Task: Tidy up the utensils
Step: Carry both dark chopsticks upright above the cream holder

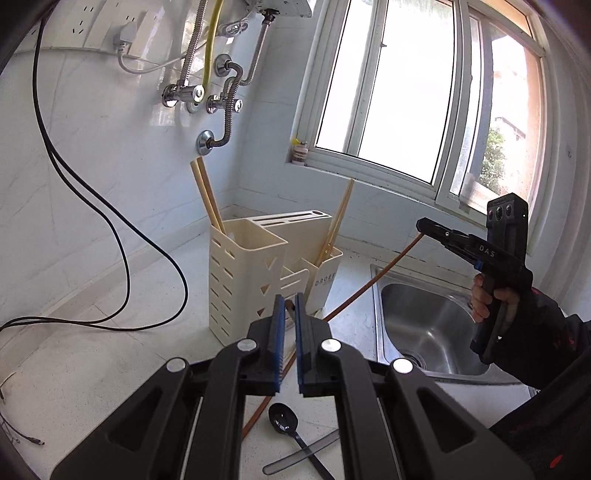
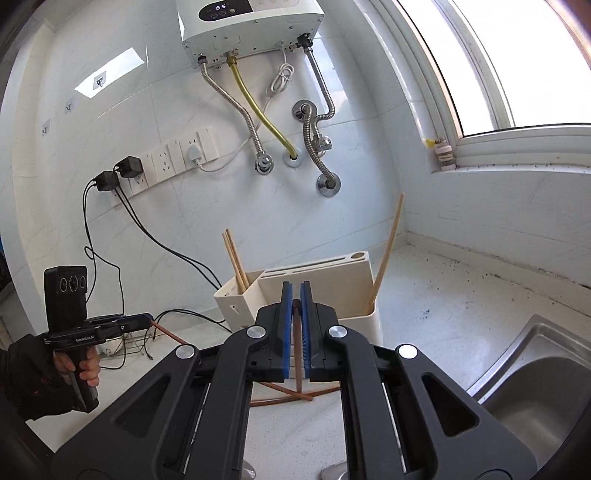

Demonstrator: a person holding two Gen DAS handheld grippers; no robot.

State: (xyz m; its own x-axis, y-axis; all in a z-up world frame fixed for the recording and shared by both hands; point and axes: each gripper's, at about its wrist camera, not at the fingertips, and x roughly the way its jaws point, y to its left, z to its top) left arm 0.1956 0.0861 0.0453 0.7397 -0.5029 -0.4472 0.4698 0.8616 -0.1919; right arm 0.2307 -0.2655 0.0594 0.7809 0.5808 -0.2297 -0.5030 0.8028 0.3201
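Note:
A cream utensil holder [image 1: 251,269] with several compartments stands on the white counter; it also shows in the right wrist view [image 2: 314,288]. Pale chopsticks [image 1: 207,195] lean in its left bin and another [image 1: 340,218] in its right bin. My left gripper [image 1: 290,306] is shut on a brown chopstick [image 1: 291,308]. My right gripper [image 2: 295,295] is shut on a second brown chopstick [image 2: 297,332]; in the left wrist view this stick [image 1: 369,284] slants from that gripper [image 1: 430,227] down to the counter. A black spoon [image 1: 286,424] lies on the counter.
A steel sink [image 1: 428,328] sits to the right of the holder. Black cables [image 1: 110,236] trail over the counter at left. A translucent grey utensil [image 1: 299,454] lies crossed under the spoon. Pipes and a water heater [image 2: 247,26] hang on the wall above. A window [image 1: 406,92] is at right.

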